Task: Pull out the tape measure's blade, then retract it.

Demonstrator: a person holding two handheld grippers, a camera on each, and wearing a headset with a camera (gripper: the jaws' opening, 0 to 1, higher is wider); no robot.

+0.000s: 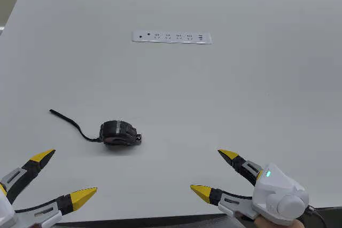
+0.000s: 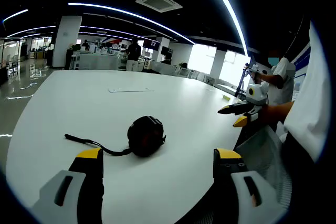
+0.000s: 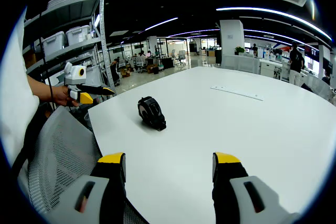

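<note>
Both the left gripper (image 1: pixel 69 173) and right gripper (image 1: pixel 210 170) gaped wide before the hard black tape measure (image 1: pixel 118 133), probably best pinched across its sides.

tape measure (image 1: pixel 119 133) black | left tongs (image 1: pixel 70 172) yellow-tipped | right tongs (image 1: pixel 207 170) yellow-tipped | table (image 1: pixel 240 94) white | power strip (image 1: pixel 172 37) white

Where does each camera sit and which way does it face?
Head view: on the headset, looking down at table, tape measure and power strip; left gripper and right gripper enter below.
Left gripper view: on the left gripper, facing the tape measure; own open jaws below, right gripper in a hand at right.
Right gripper view: on the right gripper, facing the tape measure; open jaws below, left gripper at left.
All three share tape measure and power strip.
</note>
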